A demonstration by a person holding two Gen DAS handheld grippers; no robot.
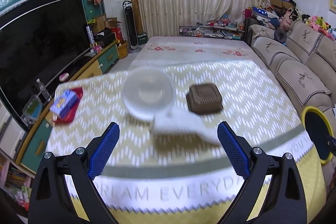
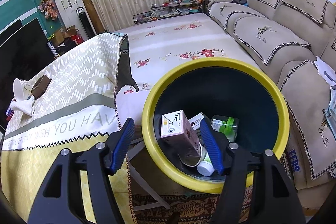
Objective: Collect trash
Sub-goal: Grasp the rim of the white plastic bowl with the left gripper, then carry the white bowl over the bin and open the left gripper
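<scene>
Black frames, silver screws, blue ribbed fingers

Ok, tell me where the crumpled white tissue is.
The crumpled white tissue lies on the table straight ahead of the open left gripper, just below the white bowl and beside the brown box.

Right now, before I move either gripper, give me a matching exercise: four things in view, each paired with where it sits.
Things:
1. Crumpled white tissue
2. Pink and white carton
3. Brown square plastic container
4. Blue and white box

Places:
A. inside the yellow-rimmed bin
B. on a red tray at the table's left edge
C. just beyond the open left gripper, beside the white paper bowl
D. right of the bowl on the zigzag tablecloth

Pairs: 1-C, 2-A, 3-D, 4-B
</scene>
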